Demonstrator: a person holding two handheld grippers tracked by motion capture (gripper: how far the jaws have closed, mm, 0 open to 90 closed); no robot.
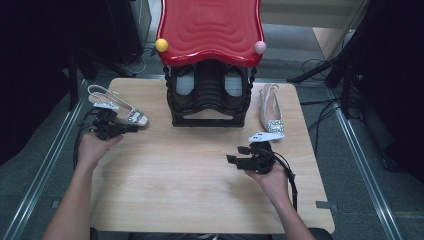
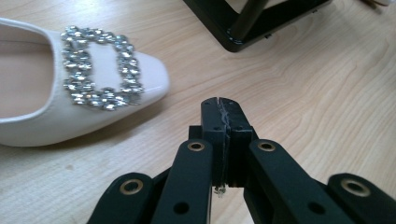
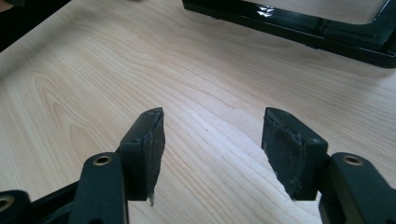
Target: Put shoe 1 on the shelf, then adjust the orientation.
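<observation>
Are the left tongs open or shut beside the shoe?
Shut: in the left gripper view the left tongs have pads pressed together, empty, just right of the buckled shoe.

Pale wooden table (image 2: pixel 303 93) with matt, smooth grain, glossy cream patent-leather shoe (image 2: pixel 42 112) at left of frame, set with a sparkling rhinestone square buckle (image 2: pixel 95 67), glossy black plastic rack base (image 3: pixel 299 25) at upper right, matt black plastic left gripper (image 2: pixel 220 105), rough dark pads (image 3: pixel 282 144) seen on right gripper (image 3: pixel 212 140)

A pale wooden table (image 1: pixel 200 170) carries a black shoe rack with a red top (image 1: pixel 210 95) at its back centre, one white jewelled shoe (image 1: pixel 117 107) at left, its partner (image 1: pixel 271 112) at right.
</observation>
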